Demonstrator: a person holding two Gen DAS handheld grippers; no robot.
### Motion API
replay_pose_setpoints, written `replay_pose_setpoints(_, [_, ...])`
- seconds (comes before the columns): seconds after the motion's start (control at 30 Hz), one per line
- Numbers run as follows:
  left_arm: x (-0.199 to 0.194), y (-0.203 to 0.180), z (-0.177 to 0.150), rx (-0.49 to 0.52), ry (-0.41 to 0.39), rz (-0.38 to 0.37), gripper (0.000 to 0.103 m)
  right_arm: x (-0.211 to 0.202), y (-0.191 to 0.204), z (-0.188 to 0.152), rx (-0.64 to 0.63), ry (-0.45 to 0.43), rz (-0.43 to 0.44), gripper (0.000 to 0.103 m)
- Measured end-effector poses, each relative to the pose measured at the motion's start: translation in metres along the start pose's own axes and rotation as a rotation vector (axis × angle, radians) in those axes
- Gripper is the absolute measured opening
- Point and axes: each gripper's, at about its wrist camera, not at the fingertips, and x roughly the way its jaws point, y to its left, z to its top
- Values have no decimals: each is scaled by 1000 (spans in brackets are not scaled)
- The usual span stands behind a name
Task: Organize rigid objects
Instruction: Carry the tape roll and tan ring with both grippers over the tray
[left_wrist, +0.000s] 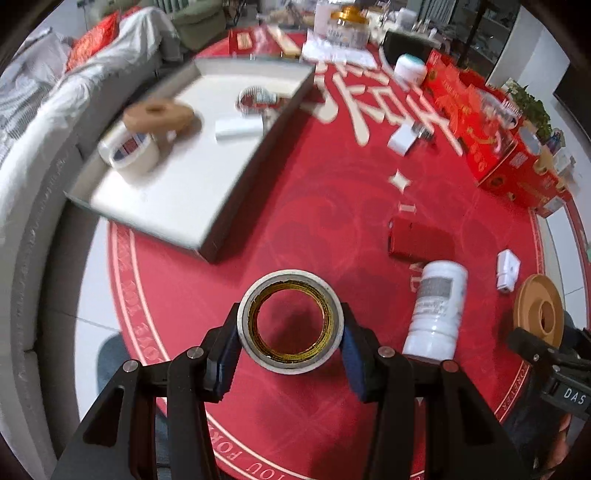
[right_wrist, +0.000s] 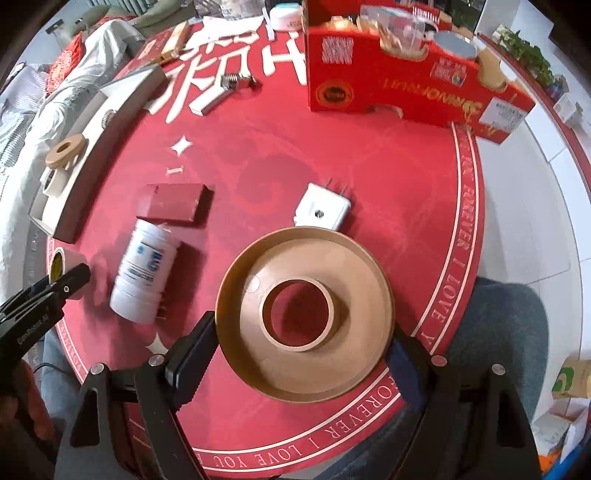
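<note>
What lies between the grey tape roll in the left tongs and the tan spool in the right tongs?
A white cylindrical bottle lying on its side on the red mat, clearest in the left wrist view.

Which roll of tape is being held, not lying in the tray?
The white roll with the gold core, between the left gripper's fingers; the others lie in the tray.

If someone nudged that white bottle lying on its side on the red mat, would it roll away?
Probably. The white bottle is round and lies flat on the smooth red mat, so it would likely roll sideways. The red box at its cap end might stop it. It looks like stiff plastic, unlikely to dent.
</note>
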Motion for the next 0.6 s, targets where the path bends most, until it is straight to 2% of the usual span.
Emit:
replay_pose_setpoints(0.13, [-34, 7, 17, -17, -69, -28, 52, -36, 7, 7, -28, -70, 27, 85])
replay_pose_setpoints(0.4, [-136, 34, 85, -102, -285, -72, 52, -118, 61, 72, -96, -244, 199, 85])
replay_pose_setpoints(0.43, [-147, 38, 92, -111, -310, -75, 52, -129, 69, 81, -112, -269, 210, 83])
replay_pose_setpoints(0.47, [-160, 42, 100, -123, -338, -77, 52, -131, 80, 90, -124, -284, 220, 69])
replay_pose_setpoints(0.5, [-174, 47, 108, -135, -369, -78, 52, -142, 89, 100, -138, -299, 239, 66])
replay_pose_setpoints(0.6, [-202, 57, 125, -153, -444, -51, 52, -170, 109, 125, -163, -345, 292, 66])
